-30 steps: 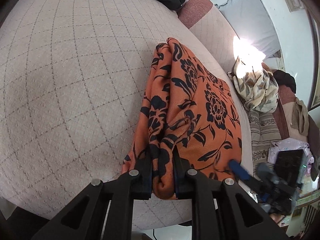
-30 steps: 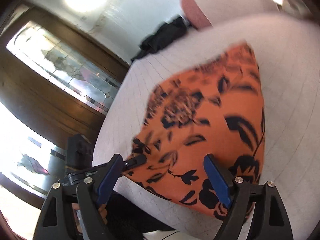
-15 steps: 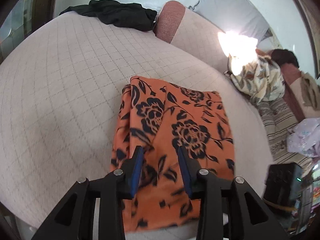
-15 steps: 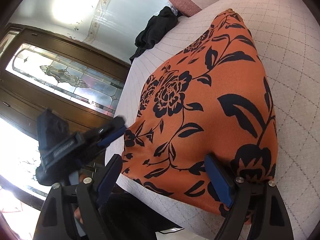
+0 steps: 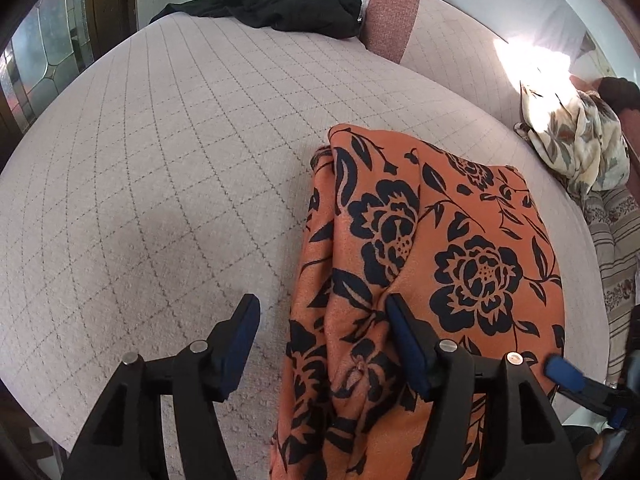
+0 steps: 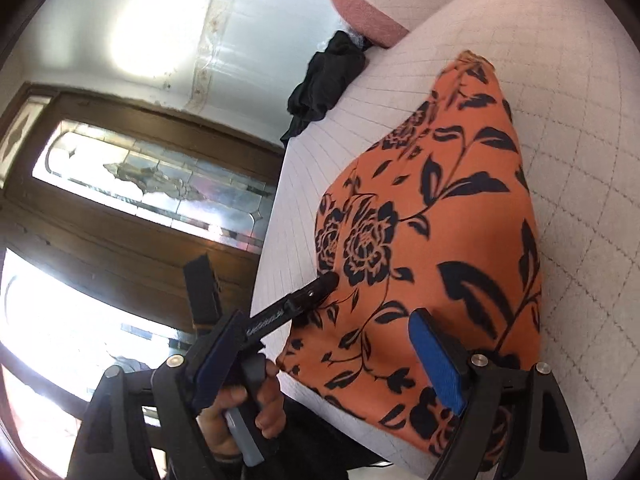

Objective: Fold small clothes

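You are letting go with your left gripper: a second ago its jaws were pinched on the bunched near edge of the cloth, and now they are spreading, still opening, with nothing pressed between the pads. In the left wrist view the left finger is hanging over bare cushion at about 7 o'clock, and the right finger is sitting over the cloth's rumpled left border at about 5 o'clock. Whether that finger is brushing the fabric, I cannot tell.

Your right gripper is holding its jaws wide apart, as it was a second ago, gripping nothing. In its own view the near corner of the cloth is lying under and ahead of the blue pad at 5 o'clock.

The cloth is now resting flat on the cushion as a rough folded panel, running from 6 o'clock up toward 2 o'clock in the left view, near the front edge. The fold you were carrying is looking laid down. Its left border is still ridged and doubled, so by my reading this fold is being finished rather than tidy; smoothing or one more fold is likely coming next.

Further out, at 12 o'clock, a black garment is lying at the back of the cushion beside the pink bolster. At 2 o'clock a cream floral bundle is waiting, well apart from your cloth.
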